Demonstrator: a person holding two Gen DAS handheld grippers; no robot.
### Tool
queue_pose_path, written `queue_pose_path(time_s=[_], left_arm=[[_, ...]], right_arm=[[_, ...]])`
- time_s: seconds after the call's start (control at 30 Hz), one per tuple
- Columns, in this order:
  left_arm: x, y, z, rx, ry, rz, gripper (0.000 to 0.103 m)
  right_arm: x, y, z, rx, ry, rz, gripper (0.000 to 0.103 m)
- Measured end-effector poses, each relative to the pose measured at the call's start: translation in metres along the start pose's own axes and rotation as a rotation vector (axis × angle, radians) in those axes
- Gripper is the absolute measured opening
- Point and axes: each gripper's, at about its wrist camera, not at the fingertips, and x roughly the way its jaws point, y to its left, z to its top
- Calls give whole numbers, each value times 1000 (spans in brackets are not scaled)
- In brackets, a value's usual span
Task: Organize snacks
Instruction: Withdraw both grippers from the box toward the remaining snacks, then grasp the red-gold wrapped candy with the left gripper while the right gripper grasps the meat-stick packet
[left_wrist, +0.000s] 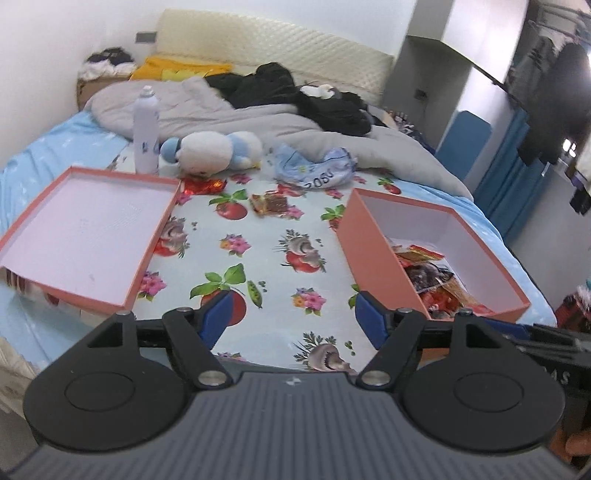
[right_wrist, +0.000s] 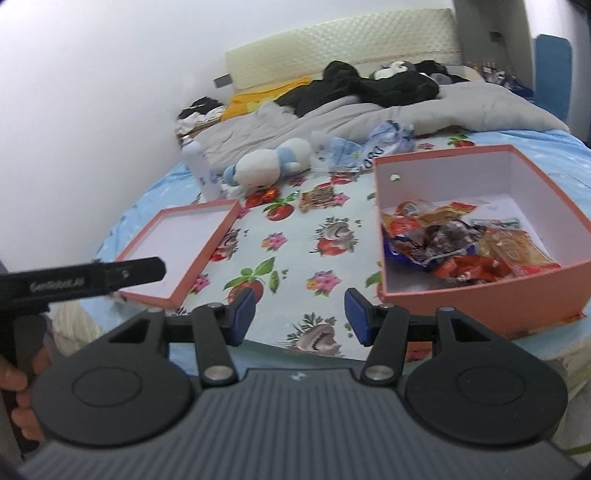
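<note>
A deep pink box (right_wrist: 480, 295) with several snack packets (right_wrist: 450, 240) inside stands at the right of a flowered cloth. The same box (left_wrist: 376, 254) shows at the right in the left wrist view. Its shallow lid (left_wrist: 85, 232) lies upturned and empty at the left, also the lid (right_wrist: 184, 240) in the right wrist view. Two loose snacks lie on the cloth behind: a brown packet (left_wrist: 269, 203) and a shiny red one (left_wrist: 203, 185). My left gripper (left_wrist: 291, 317) hangs open over the cloth's near edge, nothing between its pads. My right gripper (right_wrist: 300, 314) is open and empty too, left of the box.
A white bottle (left_wrist: 145, 133), a plush toy (left_wrist: 214, 149) and a crumpled blue wrapper (left_wrist: 314, 170) lie behind the cloth. A grey duvet (left_wrist: 236, 114) and dark clothes (left_wrist: 291, 92) cover the bed beyond. The other gripper's black body (right_wrist: 81, 282) and a hand reach in at left.
</note>
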Motion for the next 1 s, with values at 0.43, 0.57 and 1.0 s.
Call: queue_pose_path(time_s=[0.43, 0.57, 1.0], left_arm=[[98, 44, 65, -15, 36, 35, 77], [146, 62, 90, -27, 62, 46, 77], [326, 114, 160, -127, 136, 76, 76]], right_arm=[[79, 3, 47, -14, 8, 54, 86], [119, 1, 66, -15, 34, 63, 85], [291, -16, 110, -29, 70, 11, 84]])
